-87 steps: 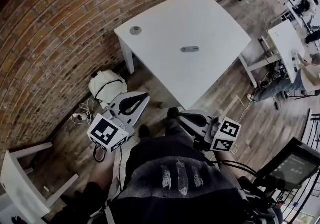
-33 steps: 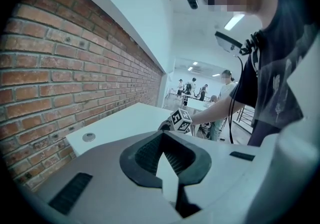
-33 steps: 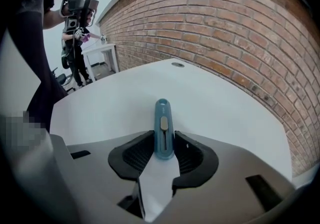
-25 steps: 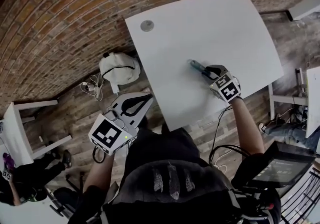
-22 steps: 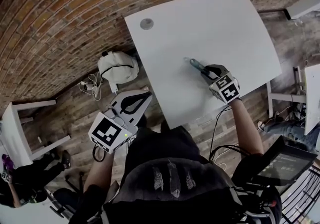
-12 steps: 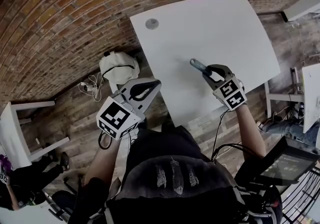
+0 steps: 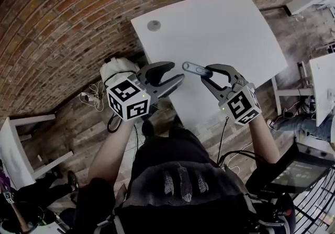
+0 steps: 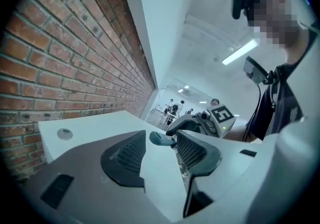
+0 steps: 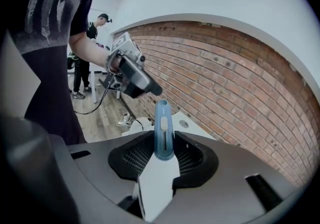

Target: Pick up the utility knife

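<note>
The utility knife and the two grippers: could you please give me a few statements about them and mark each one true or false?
1. The right gripper is shut on the utility knife. True.
2. The utility knife lies flat on the white table. False: it is held off the table in the right gripper's jaws.
3. The left gripper has its jaws pressed together. False: they stand apart, having just been opening. In the left gripper view the knife's free end shows in the gap near their tips, and the pads do not press on it.
4. A round grey disc sits in the table near the brick wall. True.
</note>
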The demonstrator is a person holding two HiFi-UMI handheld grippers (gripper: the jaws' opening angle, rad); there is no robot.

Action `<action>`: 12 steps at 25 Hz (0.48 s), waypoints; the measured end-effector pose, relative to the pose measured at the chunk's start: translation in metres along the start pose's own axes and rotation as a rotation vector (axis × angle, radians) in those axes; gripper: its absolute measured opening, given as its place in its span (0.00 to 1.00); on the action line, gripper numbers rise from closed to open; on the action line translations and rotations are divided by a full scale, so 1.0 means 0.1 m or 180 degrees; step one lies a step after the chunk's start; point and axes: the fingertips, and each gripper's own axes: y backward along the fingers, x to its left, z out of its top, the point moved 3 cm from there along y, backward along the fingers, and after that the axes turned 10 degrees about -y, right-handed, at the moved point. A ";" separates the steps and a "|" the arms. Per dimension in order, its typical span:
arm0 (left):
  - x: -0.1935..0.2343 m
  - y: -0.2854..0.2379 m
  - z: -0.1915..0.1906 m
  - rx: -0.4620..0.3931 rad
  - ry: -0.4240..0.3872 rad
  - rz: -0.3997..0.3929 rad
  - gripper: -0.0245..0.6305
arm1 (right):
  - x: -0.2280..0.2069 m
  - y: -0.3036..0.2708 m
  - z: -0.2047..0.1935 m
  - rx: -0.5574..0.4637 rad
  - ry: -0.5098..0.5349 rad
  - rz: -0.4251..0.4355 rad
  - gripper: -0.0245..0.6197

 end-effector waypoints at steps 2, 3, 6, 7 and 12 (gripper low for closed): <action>-0.01 -0.09 0.00 -0.0023 0.0102 -0.0133 0.30 | 0.07 0.04 0.04 -0.0019 0.0057 -0.0013 0.24; -0.03 -0.13 -0.01 -0.0003 0.0134 -0.0196 0.30 | 0.11 0.06 0.04 -0.0021 0.0077 -0.0016 0.24; -0.10 -0.21 -0.07 0.0052 0.0196 -0.0318 0.30 | 0.22 0.09 0.05 -0.0043 0.0119 0.0008 0.24; -0.12 -0.22 -0.08 0.0056 0.0226 -0.0343 0.29 | 0.26 0.09 0.06 -0.0064 0.0133 0.0021 0.24; -0.15 -0.23 -0.17 0.0014 0.0587 -0.0505 0.21 | 0.35 0.11 0.07 -0.0110 0.0260 0.0010 0.24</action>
